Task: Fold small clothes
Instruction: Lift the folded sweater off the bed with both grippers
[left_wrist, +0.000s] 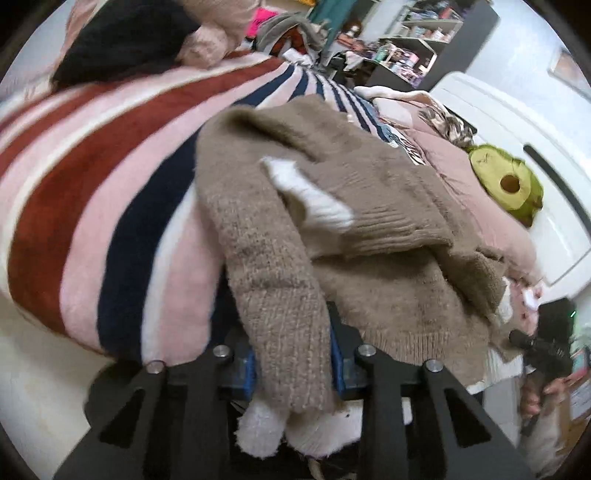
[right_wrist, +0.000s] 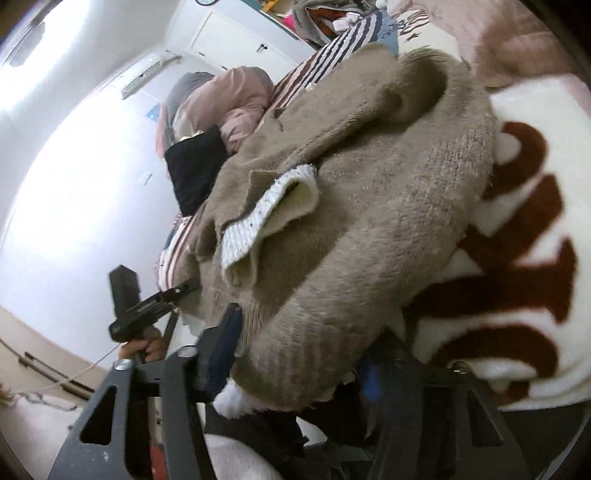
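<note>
**Brown knit sweater clamped at both ends, mid-fold**

Nearest the left wrist lens, a sleeve of the brown sweater (left_wrist: 332, 221) is seen pinched between the blue-padded fingers of the left gripper (left_wrist: 293, 365), its white fluffy cuff hanging below the jaws. To the left of the sleeve, the striped blanket (left_wrist: 92, 184) is spread over the bed; further right, the sweater's body is heaped on it, with a white inner collar patch exposed, and an avocado plush (left_wrist: 508, 182) is seen near the white bed frame. At the far right edge the other gripper is glimpsed in the person's hand.

In the right wrist view, the left gripper (right_wrist: 184, 286) is seen at the left, beside the garment's edge. At centre, the sweater's hem is bunched between the fingers of the right gripper (right_wrist: 295, 373), which appear closed on the knit, though the right finger is largely hidden by fabric. To the right, a white and maroon fleece blanket (right_wrist: 517, 258) lies under the garment.

The step in hand is judged to be an early fold: sleeve and hem are gripped, but the body is rumpled. Next, the sleeve would likely need to be carried across the chest and laid flat, with the fabric tensioned first.
</note>
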